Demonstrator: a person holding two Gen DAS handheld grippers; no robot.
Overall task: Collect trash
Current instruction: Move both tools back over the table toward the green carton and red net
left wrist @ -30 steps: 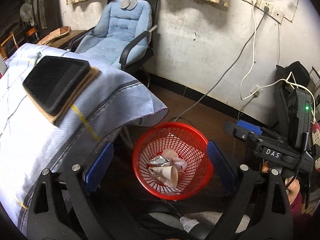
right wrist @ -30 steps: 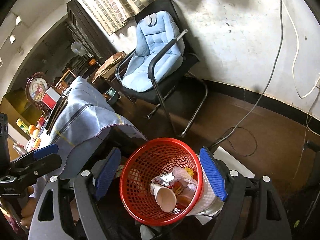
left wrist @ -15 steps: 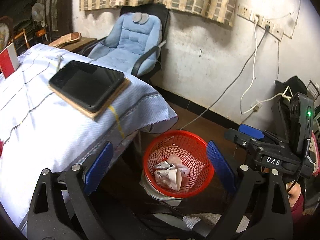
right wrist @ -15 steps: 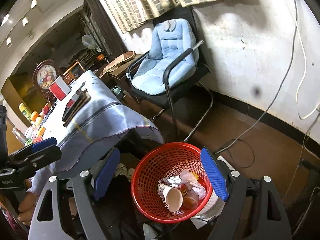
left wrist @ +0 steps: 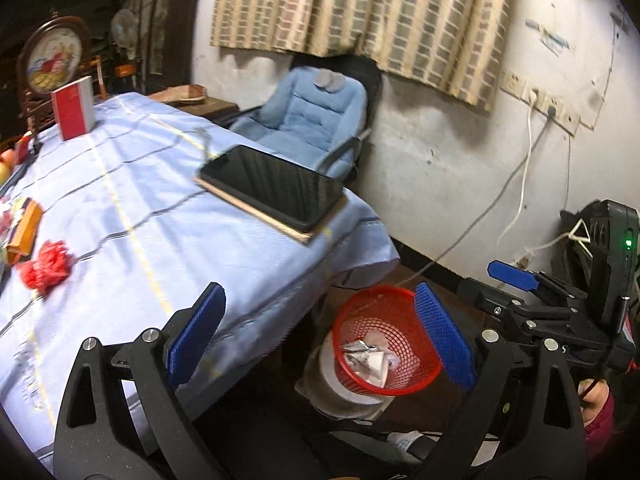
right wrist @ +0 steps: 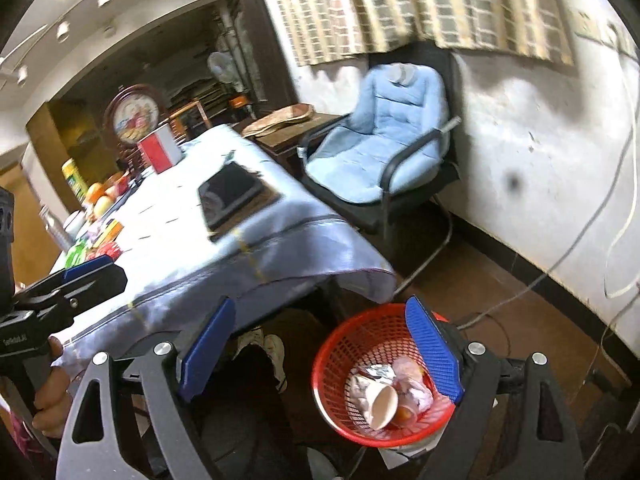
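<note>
Left wrist view: left gripper (left wrist: 320, 336) wide open, nothing btwn pads; red basket (left wrist: 386, 346) on floor by table corner w/ paper cup (left wrist: 370, 362) & wrappers inside; red crumpled scrap (left wrist: 46, 266) on the tablecloth (left wrist: 160, 232) — probably next trash, tho blurred.

Right wrist view: right gripper (right wrist: 320, 354) jaws opening, empty; basket below it — next move: reach to tabletop, close on a scrap.

Room as I observed it: worn, dim, lit from ceiling spots.

I noted a stained white wall (left wrist: 432, 140) with a dark skirting, a checked curtain (left wrist: 360, 16) above, and wall sockets (left wrist: 540, 104) with trailing cables. A blue padded chair (right wrist: 384, 140) stood against the wall beside a table under a pale blue cloth (left wrist: 132, 208). The floor (right wrist: 500, 308) was brown.
</note>
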